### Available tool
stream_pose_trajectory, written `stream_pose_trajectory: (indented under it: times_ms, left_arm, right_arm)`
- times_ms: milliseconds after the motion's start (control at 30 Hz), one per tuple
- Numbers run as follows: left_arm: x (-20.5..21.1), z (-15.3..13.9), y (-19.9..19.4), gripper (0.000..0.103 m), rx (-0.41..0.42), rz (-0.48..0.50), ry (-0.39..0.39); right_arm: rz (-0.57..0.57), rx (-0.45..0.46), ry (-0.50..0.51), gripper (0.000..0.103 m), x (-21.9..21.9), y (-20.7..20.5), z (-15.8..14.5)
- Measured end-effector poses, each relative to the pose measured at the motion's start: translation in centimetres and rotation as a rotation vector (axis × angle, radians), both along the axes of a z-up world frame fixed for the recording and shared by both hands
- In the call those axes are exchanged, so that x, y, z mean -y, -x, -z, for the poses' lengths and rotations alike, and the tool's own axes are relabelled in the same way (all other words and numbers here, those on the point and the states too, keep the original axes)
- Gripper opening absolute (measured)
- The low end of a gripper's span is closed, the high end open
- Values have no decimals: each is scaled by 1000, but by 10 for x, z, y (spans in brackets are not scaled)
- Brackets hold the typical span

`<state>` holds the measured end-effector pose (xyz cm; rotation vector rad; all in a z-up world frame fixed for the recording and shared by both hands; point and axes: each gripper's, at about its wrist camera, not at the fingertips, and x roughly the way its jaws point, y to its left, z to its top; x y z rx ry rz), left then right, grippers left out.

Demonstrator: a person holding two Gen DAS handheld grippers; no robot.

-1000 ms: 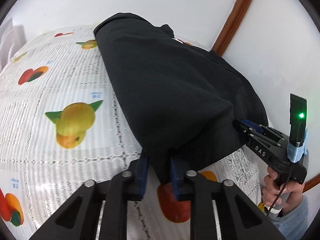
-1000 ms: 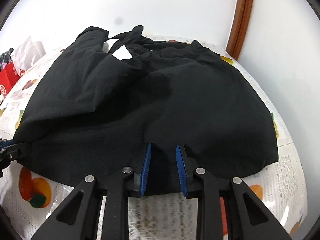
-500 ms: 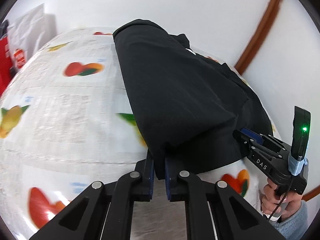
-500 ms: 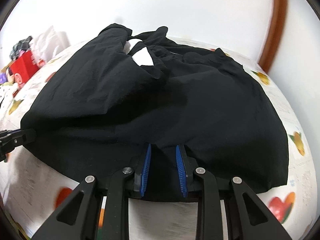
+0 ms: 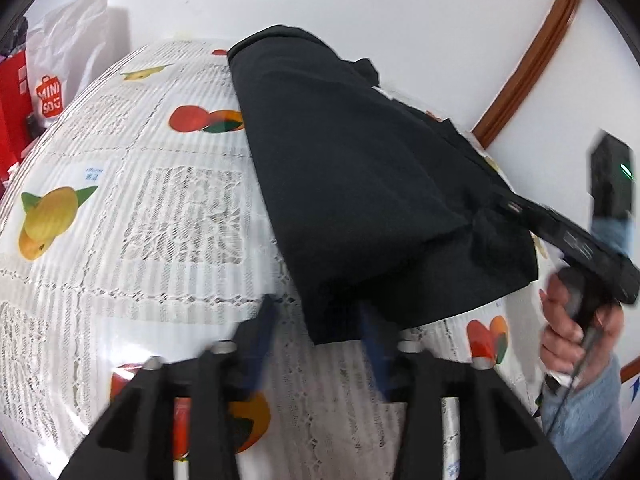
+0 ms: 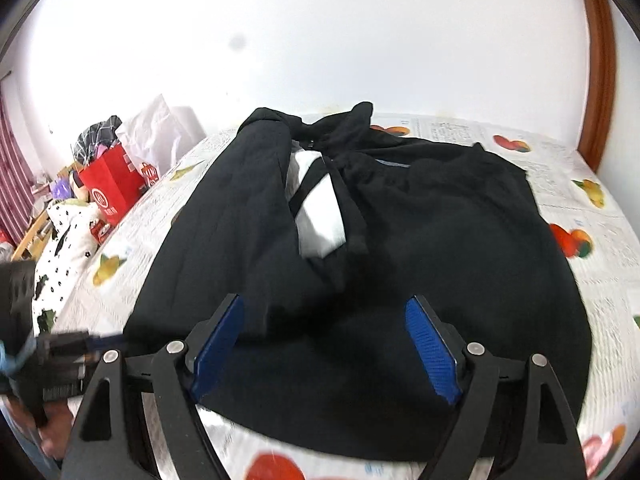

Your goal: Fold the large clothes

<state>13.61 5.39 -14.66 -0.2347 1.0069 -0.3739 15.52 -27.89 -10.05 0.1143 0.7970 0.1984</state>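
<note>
Both my jaws spread, black garment loose on the desk

My left gripper (image 5: pixel 316 332) is motion-blurred; its jaws gape around the black garment (image 5: pixel 360 184)'s near corner without pinching it. A red bag (image 6: pixel 110 192) and clutter crowd the desk's (image 5: pixel 132 208) far left edge. My right gripper (image 6: pixel 326 344) hangs wide above the near hem, the cloth lying folded between and beyond.

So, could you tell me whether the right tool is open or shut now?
Open: the right tool has its blue pads spread wide above the black garment.
</note>
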Motion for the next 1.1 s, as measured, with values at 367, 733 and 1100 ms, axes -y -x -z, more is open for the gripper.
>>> stream_pose_trajectory:
  times_ms: [367,733,1100]
  left_arm:
    - [45,2,-24,73,43,45,-153]
    - [68,7,-23,76,102,46,-297]
    - [82,8,-35,81,107,66,-321]
  right_arm:
    - [-44,-61,-37,37,-40,-57,31]
    - [-95,216,-67,11,-22,2,-46]
    - [199,182,-160,13,86,62,1]
